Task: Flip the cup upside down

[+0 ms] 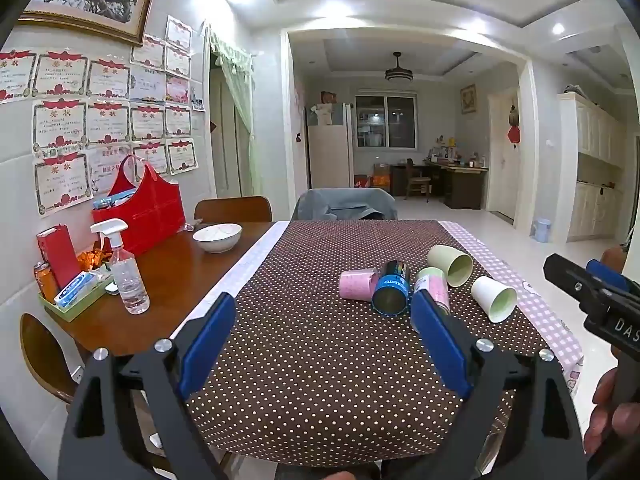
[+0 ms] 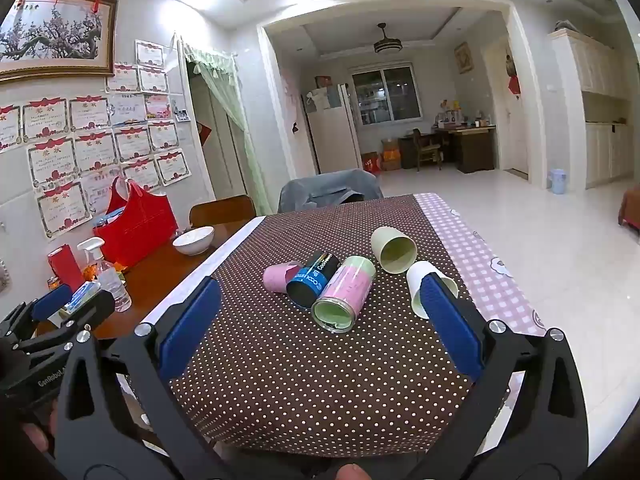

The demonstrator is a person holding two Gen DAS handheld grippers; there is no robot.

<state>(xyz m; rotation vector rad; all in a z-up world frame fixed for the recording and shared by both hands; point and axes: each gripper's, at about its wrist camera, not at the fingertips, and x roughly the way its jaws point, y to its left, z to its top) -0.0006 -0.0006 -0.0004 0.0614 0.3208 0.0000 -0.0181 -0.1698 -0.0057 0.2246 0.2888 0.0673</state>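
Several cups lie on their sides on the brown dotted cloth [image 1: 320, 352]: a pink cup [image 1: 357, 284] [image 2: 277, 277], a black-and-blue cup [image 1: 392, 290] [image 2: 313, 279], a pink-and-green cup [image 1: 434, 286] [image 2: 344, 294], a pale green cup [image 1: 450, 265] [image 2: 393, 249] and a white cup [image 1: 493, 297] [image 2: 417, 284]. My left gripper [image 1: 322, 320] is open and empty, above the near part of the cloth, short of the cups. My right gripper [image 2: 320, 300] is open and empty; its right finger [image 2: 450, 320] hides part of the white cup. It also shows in the left wrist view [image 1: 592, 292].
To the left on the wooden table [image 1: 168, 280] stand a white bowl [image 1: 217, 237], a spray bottle [image 1: 126, 272], a red bag [image 1: 140, 212] and a tray of small items [image 1: 74, 296]. A chair with a grey jacket [image 1: 346, 202] is at the far end. A pink checked cloth [image 1: 532, 280] covers the right edge.
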